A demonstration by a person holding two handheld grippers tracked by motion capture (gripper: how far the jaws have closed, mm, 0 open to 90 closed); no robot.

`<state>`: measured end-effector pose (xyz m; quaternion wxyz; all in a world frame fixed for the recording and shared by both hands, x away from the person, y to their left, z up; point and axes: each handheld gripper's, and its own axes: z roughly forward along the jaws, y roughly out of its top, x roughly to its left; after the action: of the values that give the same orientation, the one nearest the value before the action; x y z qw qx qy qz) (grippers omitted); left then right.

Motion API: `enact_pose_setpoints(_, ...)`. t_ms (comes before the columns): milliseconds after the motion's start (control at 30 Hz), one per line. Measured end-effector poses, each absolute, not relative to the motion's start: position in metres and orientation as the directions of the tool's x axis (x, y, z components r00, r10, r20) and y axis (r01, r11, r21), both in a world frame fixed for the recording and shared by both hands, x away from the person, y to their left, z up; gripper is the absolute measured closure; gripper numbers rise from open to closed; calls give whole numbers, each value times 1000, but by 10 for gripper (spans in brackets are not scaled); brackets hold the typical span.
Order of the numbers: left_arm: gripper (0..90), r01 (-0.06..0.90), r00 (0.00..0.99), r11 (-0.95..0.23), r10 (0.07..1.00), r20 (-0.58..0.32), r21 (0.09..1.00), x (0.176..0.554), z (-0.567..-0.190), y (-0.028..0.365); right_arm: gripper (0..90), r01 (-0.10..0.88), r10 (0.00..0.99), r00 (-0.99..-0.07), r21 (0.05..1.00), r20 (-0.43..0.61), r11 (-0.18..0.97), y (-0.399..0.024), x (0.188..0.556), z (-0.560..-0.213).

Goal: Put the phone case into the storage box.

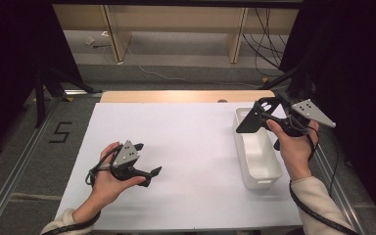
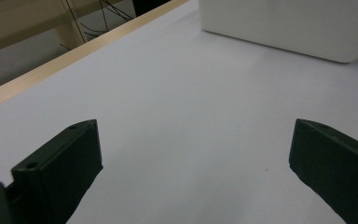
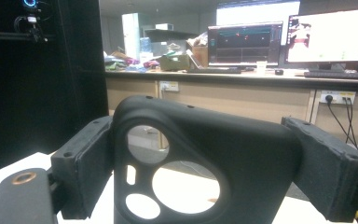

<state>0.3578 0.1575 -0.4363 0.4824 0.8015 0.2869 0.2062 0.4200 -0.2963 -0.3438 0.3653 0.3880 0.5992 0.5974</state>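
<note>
Right gripper is clamped on a black phone case, raised over the far end of the white bin at the right side of the tabletop. In the right gripper view the case sits across between both jaws, pads pressed on its side edges, camera cut-outs facing the lens: one round hole on top, a larger one and two small ones below. No brand or print legible on the case.

Left gripper rests low on the white sheet at the left, jaws spread wide with nothing between them; the left gripper view shows bare tabletop in the gap.

Readable writing: a black "5" marked on the grey floor left of the tabletop. Monitor text is too blurred to read.

View differences:
- High view: both hands, the bin's open top with its visible interior bare, the wooden strip along the tabletop's far edge, cables on the floor behind.
- Left gripper view: just the bin's outer wall, from low down.
- Right gripper view: looks level across the room, with a desk carrying two lit monitors, a keyboard and clutter, plus wall sockets below it.
</note>
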Motion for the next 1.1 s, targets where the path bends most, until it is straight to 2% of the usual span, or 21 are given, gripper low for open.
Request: enact_pose_setpoints(1100, 19, 259, 751, -371, 659, 56, 892, 358, -436, 158, 151, 34, 917, -400, 999, 7, 7, -303, 424, -346)
